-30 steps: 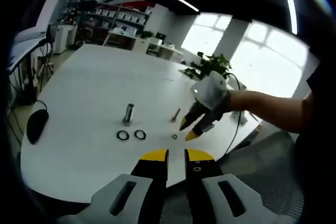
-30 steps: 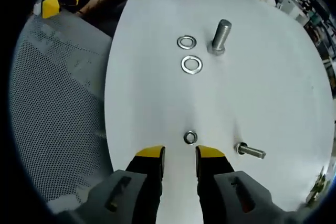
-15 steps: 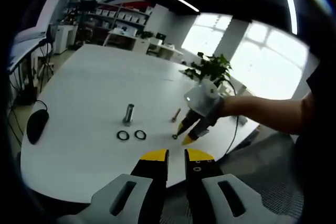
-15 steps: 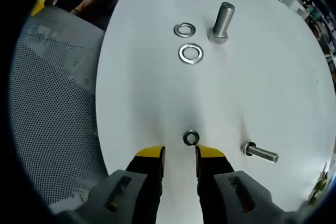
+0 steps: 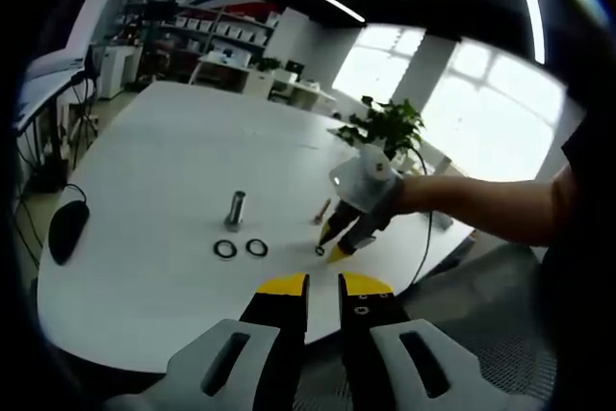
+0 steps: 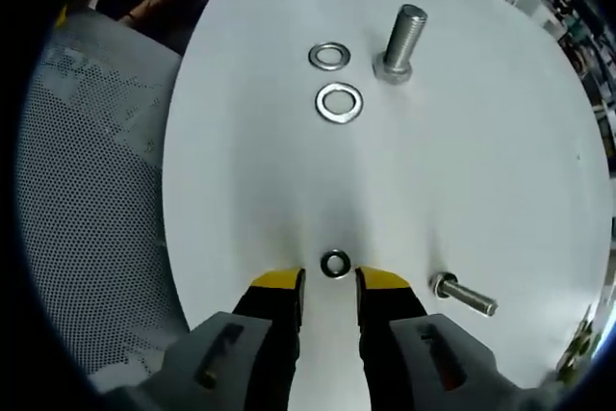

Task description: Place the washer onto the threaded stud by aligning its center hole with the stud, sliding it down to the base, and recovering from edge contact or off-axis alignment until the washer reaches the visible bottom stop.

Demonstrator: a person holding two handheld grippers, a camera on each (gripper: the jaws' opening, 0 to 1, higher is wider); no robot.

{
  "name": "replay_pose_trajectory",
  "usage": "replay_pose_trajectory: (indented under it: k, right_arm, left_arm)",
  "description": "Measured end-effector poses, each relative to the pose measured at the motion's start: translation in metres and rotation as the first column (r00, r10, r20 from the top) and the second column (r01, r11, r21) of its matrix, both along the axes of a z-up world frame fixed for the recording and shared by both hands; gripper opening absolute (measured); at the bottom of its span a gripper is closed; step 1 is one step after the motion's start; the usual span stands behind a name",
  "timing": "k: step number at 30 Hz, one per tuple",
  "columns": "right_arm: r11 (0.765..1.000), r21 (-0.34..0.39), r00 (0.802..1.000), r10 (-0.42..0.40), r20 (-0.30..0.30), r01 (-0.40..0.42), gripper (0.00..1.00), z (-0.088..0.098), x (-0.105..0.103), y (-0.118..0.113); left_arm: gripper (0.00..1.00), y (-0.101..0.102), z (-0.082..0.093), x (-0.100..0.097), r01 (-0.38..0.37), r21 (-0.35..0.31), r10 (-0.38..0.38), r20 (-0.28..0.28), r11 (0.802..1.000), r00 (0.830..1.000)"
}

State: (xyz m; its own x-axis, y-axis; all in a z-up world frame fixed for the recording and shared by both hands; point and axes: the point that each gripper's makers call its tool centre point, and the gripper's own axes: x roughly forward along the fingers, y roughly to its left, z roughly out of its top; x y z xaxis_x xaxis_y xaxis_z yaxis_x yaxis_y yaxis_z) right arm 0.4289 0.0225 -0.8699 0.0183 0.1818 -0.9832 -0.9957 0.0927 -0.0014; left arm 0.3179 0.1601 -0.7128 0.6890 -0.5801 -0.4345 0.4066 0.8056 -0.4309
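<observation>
On the white worktop (image 6: 500, 161), a small washer (image 6: 335, 264) lies flat just ahead of the right hand-held gripper (image 6: 328, 282), whose yellow-tipped jaws stand slightly apart on either side of it, holding nothing. That straddling pose suggests the pick-up is being lined up, with the jaws kept wide enough to pass the washer's rim. Farther along the worktop the threaded stud (image 6: 401, 38) stands upright on its head, so its shank is free to take a washer from above. Two larger washers (image 6: 339, 103) lie flat beside it, apart from each other and from the stud. A second bolt (image 6: 463, 295) lies on its side near the right jaw, clear of the small washer.

The left hand-held gripper (image 5: 322, 285) hangs back off the worktop's near edge, jaws a little apart and empty, probably kept out of the way.
</observation>
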Motion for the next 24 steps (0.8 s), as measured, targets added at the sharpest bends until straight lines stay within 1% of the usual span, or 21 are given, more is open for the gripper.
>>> replay_pose_trajectory:
  k: [10,15,20,24]
  right_arm:
    - [1.0,0.021,1.0,-0.02,0.008,0.02,0.21,0.0001,0.0042,0.0035]
    - [0.999,0.031,1.0,-0.017,0.02,0.017,0.14,0.0005,0.0058,0.0045]
    - [1.0,0.027,1.0,-0.015,0.024,0.014,0.14,0.0005,0.006,0.0044]
    - [0.999,0.039,0.999,-0.033,0.01,0.033,0.13,0.0022,0.0061,0.0016]
  left_arm:
    - [0.1,0.0001,-0.0006,-0.0003,0.002,0.002,-0.002,-0.003,1.0,1.0]
    - [0.1,0.0002,-0.0008,-0.0005,0.002,0.003,-0.002,-0.005,1.0,1.0]
    - [0.1,0.0003,-0.0008,-0.0003,0.002,0.002,-0.002,-0.006,1.0,1.0]
    - [0.1,-0.0001,-0.0011,-0.0008,0.004,0.004,-0.004,-0.007,1.0,1.0]
